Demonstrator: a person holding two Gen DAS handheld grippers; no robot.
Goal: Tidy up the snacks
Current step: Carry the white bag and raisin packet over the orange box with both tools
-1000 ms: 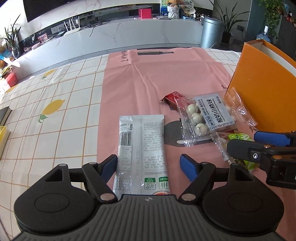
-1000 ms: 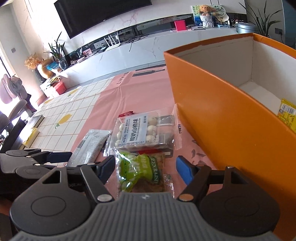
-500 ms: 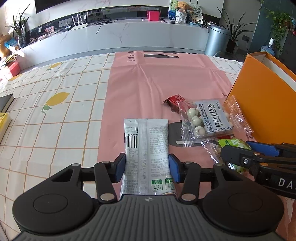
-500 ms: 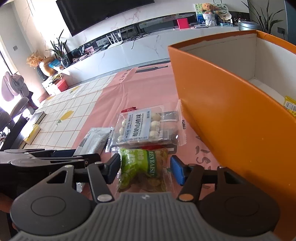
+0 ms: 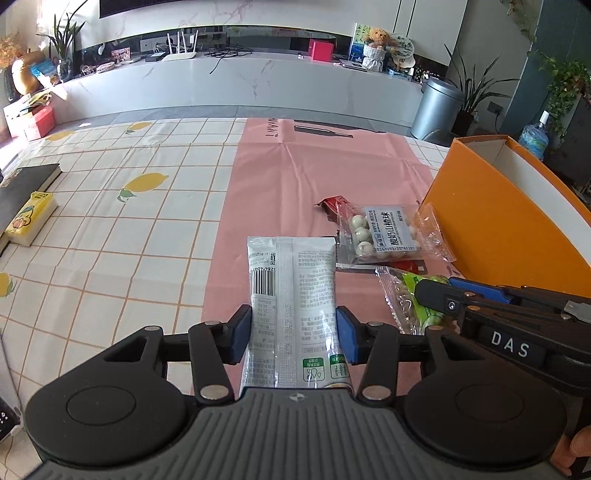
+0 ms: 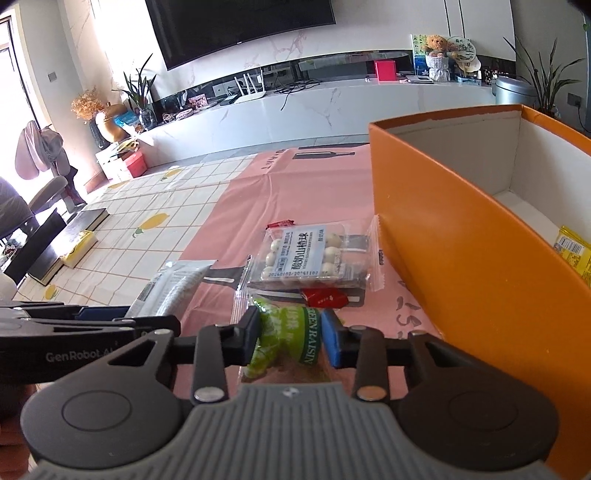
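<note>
Silver pouch (image 5: 291, 295) now sits pinched in the left gripper (image 5: 293, 334), which stood open a second ago; likewise the right gripper (image 6: 290, 334) has closed on the green raisin pack (image 6: 284, 332). Both snacks lie on the desk (image 5: 129, 229) beside the orange box (image 6: 461, 236), seemingly ready for lifting in.

Home living room: television (image 6: 236, 26), houseplants (image 5: 61, 44).

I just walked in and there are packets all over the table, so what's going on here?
A person is sorting snacks with a hand-held gripper in each hand. The left hand-held gripper is shut on the silver packet, and the right hand-held gripper is shut on the green raisin bag. A clear pack of yogurt balls and small red packets lie on the pink mat. Beside them, the orange box already holds a yellow packet.
</note>
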